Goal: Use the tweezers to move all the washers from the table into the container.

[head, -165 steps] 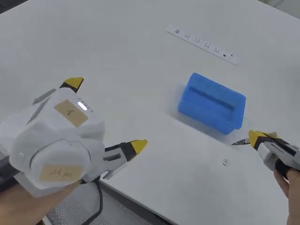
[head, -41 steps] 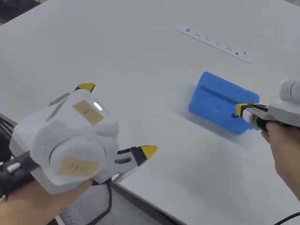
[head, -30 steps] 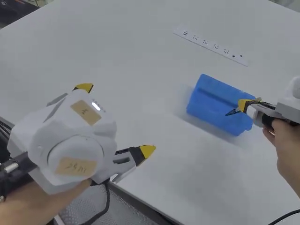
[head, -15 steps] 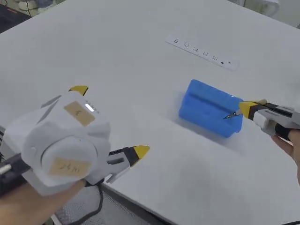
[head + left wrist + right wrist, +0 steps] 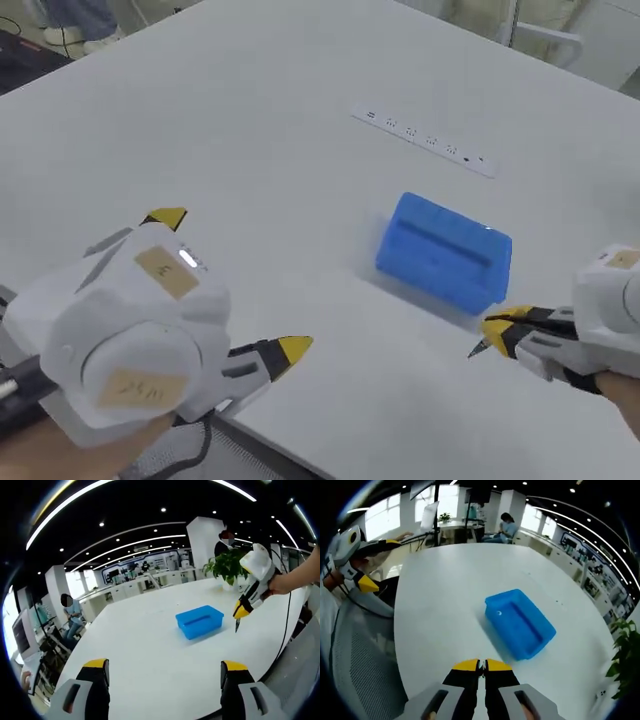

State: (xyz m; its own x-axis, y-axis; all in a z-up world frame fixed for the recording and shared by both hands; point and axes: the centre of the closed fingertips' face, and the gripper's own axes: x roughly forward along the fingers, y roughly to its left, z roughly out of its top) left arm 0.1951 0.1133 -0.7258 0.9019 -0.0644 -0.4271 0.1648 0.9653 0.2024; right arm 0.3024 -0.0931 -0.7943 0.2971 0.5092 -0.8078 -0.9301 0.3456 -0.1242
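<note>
Blue container (image 5: 445,250) on the white table (image 5: 250,120), well in from the edges; pale speck (image 5: 499,613) on its inner wall, perhaps a washer, too small to tell. Just beside it, tweezers (image 5: 476,348) pinched in the right gripper (image 5: 495,333), jaws pressed together. At the near edge, left gripper (image 5: 230,282) spread wide, empty. Probably between drops: next, hunt for any washer left on the table. Open tabletop all round; power strip (image 5: 425,142) well apart.

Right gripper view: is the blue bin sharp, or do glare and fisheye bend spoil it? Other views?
Right gripper view: the blue rectangular plastic container is sharp, edges bowed by the fisheye, no glare. Left gripper view: ceiling light strips bend into arcs; the container is small but clear. Head view: even light, faint shadow at the container's near side.
</note>
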